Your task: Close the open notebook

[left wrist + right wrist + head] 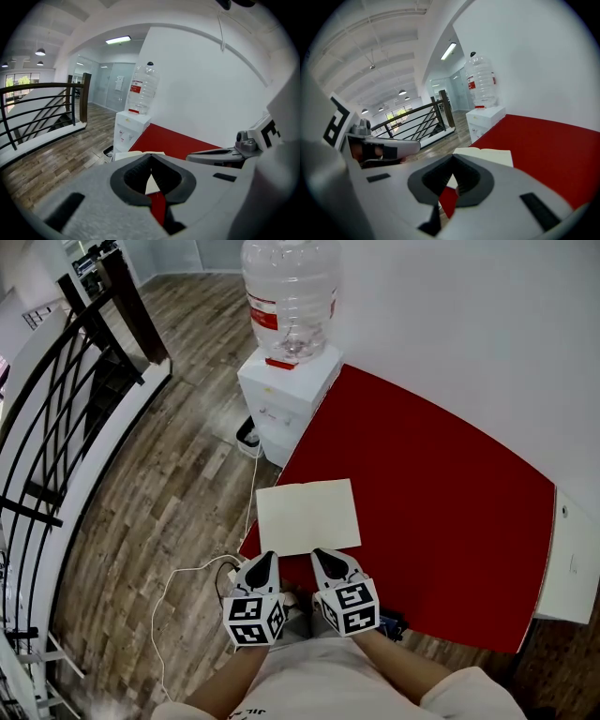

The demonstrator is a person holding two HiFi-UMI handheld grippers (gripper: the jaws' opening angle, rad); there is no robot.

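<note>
The open notebook [307,516] lies flat with its pale pages up at the near left corner of the red desk [422,484], close to the desk's edge, where the person can reach it without leaning. The left gripper [270,557] and the right gripper [319,554] hang side by side just short of the notebook's near edge and are angled down toward it. This looks like a lining-up before one cover is worked on. Both are clenched, jaw tips together with nothing between them. That suits sliding a narrow closed tip under a page edge or pushing a cover over, rather than pinching it. From each gripper view the spine runs away from the jaws, so folding one half across sideways seems the likely move. A water dispenser [281,399] stands beyond the desk corner, well clear.
</note>
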